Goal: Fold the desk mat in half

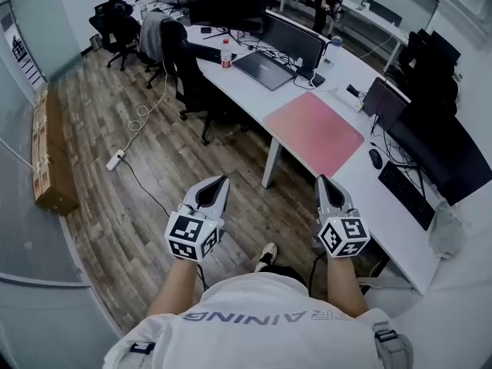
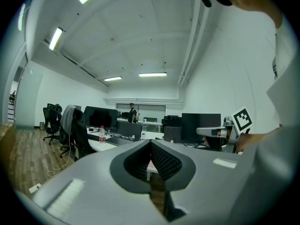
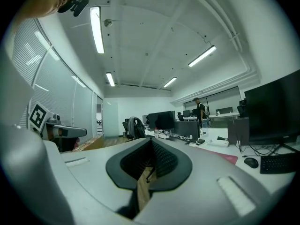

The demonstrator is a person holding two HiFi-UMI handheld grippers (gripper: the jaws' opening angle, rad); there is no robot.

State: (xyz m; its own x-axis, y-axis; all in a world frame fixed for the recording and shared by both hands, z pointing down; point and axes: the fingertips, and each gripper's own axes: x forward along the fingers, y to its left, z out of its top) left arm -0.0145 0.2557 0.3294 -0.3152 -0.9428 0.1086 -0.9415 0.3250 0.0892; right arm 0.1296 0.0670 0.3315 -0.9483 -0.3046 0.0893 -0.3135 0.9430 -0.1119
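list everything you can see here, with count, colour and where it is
desk mat: 1, pink, flat and unfolded on the white desk
laptop: 1, dark, beyond the mat
bottle: 1, clear with red label, left of the laptop
keyboard: 1, black, desk's near end
mouse: 1, black, right of the mat
power strip: 1, white, on the wood floor
left claw: 1, grey, shut, empty
right claw: 1, grey, shut, empty

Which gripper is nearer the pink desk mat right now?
Right. The right gripper is just short of the desk mat, near its closest corner, by the desk; the left gripper sits further left, over the wood floor. Neither touches it.
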